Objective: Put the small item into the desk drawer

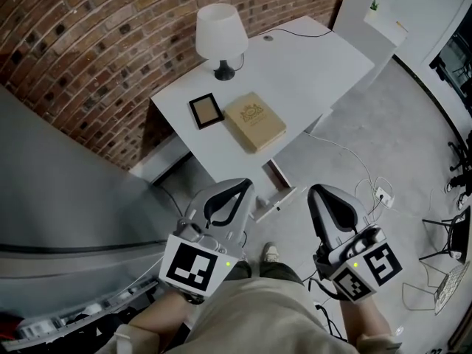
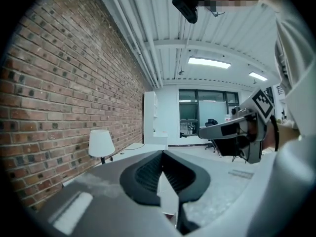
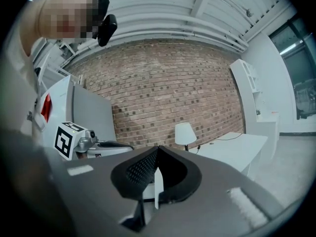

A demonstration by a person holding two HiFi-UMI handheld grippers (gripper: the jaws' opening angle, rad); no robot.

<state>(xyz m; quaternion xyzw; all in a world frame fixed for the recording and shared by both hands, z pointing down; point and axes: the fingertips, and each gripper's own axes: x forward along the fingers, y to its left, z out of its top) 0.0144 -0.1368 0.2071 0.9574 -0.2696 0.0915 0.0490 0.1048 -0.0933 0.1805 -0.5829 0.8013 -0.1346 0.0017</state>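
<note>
A white desk (image 1: 317, 65) stands against the brick wall. On it lie a small black picture frame (image 1: 206, 110) and a tan book (image 1: 254, 122). Under the desk's near edge a drawer (image 1: 275, 198) stands partly pulled out. My left gripper (image 1: 246, 186) hangs in front of my body, short of the desk, shut and empty. My right gripper (image 1: 316, 192) is beside it over the floor, also shut with nothing in it. The left gripper view shows its own tips (image 2: 162, 153) meeting, and the right gripper view shows the same for its own (image 3: 158, 149).
A white lamp (image 1: 220, 35) stands at the desk's back, with a cable behind it. A power strip (image 1: 382, 195) and cords lie on the floor at right. A grey panel (image 1: 66, 198) fills the left. My shoe (image 1: 271, 253) is below the drawer.
</note>
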